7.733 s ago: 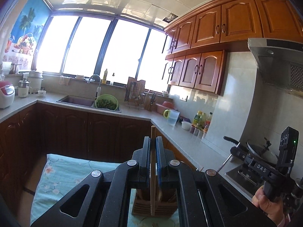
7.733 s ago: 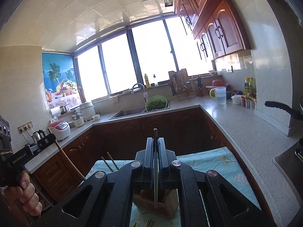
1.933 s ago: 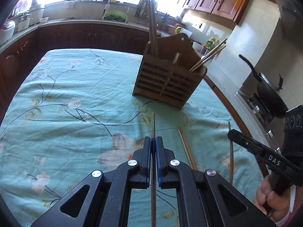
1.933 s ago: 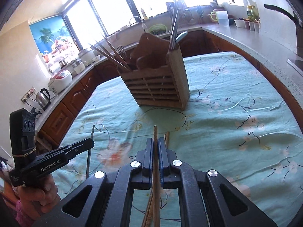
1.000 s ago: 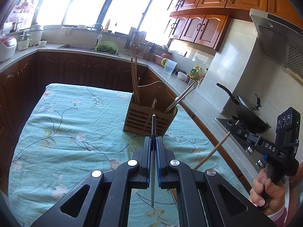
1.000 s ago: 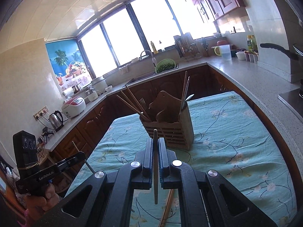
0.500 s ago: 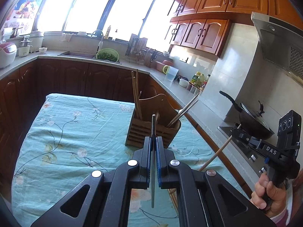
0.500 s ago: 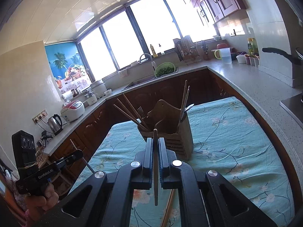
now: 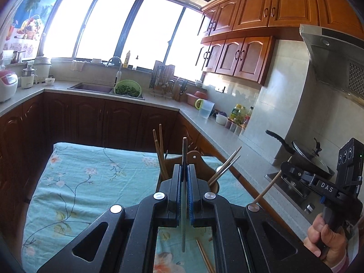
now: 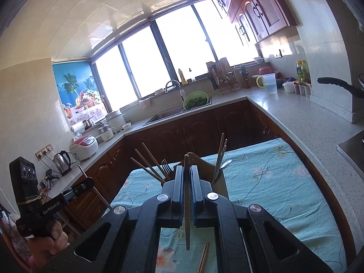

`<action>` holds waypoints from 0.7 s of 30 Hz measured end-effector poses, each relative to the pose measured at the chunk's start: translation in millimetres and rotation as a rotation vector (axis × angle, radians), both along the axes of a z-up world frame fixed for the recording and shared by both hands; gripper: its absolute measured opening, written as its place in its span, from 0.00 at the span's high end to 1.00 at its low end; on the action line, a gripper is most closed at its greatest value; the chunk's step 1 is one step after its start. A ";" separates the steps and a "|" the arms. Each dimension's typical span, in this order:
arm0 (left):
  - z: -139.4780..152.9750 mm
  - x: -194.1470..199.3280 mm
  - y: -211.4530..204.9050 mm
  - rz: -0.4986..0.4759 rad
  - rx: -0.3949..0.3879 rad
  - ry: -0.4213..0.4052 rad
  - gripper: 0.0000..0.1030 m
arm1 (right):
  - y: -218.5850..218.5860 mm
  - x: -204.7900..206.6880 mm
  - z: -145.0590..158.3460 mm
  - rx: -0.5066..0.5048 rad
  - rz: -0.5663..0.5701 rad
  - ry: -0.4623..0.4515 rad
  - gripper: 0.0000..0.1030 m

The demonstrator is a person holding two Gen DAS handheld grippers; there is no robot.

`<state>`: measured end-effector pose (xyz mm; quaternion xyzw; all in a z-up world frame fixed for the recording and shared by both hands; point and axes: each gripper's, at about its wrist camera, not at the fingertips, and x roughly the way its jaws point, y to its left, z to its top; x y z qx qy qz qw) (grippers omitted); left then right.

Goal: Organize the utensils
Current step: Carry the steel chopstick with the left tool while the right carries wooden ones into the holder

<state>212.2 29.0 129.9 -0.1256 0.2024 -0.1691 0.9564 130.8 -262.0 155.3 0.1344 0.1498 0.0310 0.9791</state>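
My left gripper is shut on a thin grey metal chopstick held upright. It also shows in the right wrist view. My right gripper is shut on a wooden chopstick. It also shows in the left wrist view. The wooden utensil holder stands on the teal floral cloth, mostly hidden behind each gripper's fingers. It holds wooden chopsticks, a fork and metal chopsticks.
Loose wooden chopsticks lie on the cloth below my grippers. A counter runs around the table, with a sink, a green colander, a jug and a pan on the stove.
Both grippers have risen and closed in on the holder, each with its chopstick still clamped; the holder is now largely hidden behind the fingers.
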 end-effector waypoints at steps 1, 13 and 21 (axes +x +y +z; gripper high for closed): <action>2.9 3.6 -1.2 0.002 0.002 -0.011 0.97 | -1.2 2.2 3.4 -0.001 -0.005 -0.009 0.95; 15.6 69.5 -17.7 0.036 0.012 -0.121 0.97 | -18.7 49.4 52.9 -0.027 -0.089 -0.113 0.95; -13.4 125.1 -39.2 0.085 0.007 -0.130 0.97 | -23.2 91.0 45.1 -0.066 -0.127 -0.110 0.95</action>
